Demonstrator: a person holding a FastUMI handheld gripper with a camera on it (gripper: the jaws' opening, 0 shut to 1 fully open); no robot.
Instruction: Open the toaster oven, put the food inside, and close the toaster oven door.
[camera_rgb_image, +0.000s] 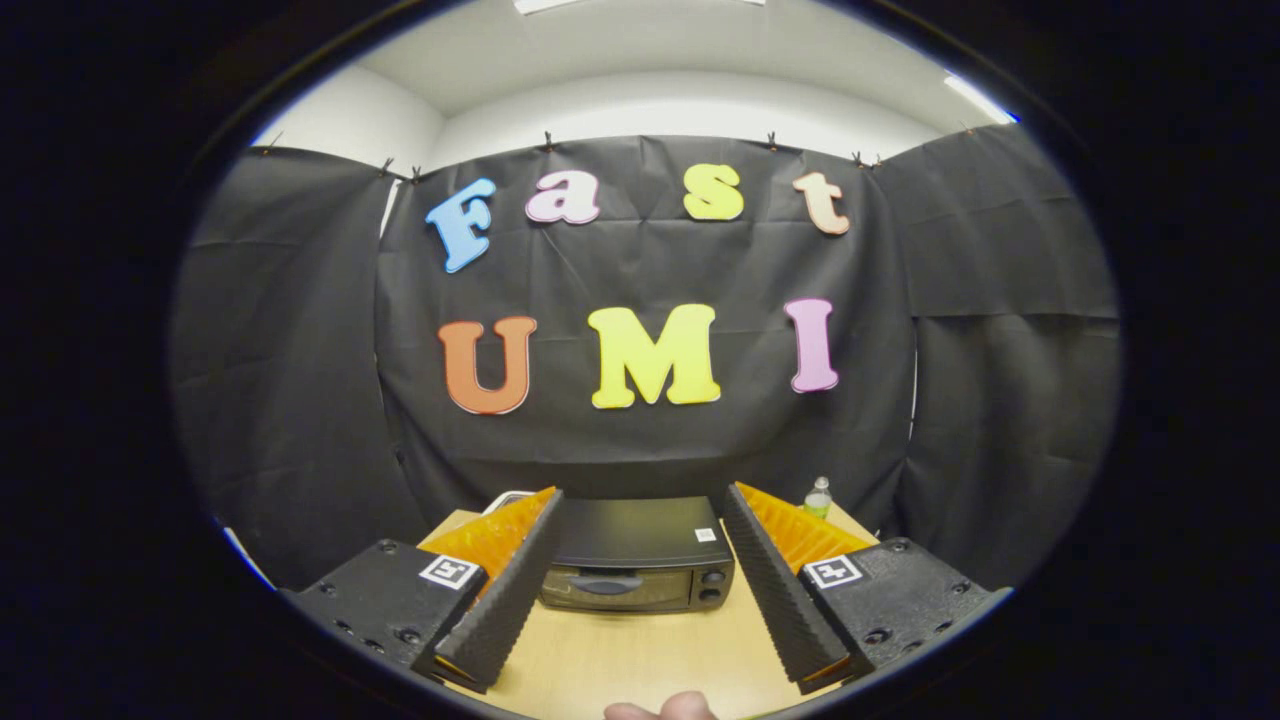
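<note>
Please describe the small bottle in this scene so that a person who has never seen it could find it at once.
Start from the wooden table in front of the black cloth wall. On it stands a black toaster oven with its door closed, seen beyond the open gripper. The bottle stands behind the oven's right corner, near the cloth: small, clear, upright, with a green label, the only see-through thing there.

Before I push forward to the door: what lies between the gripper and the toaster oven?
Bare tabletop, in the gripper view; gripper open, toaster oven ahead.
</note>
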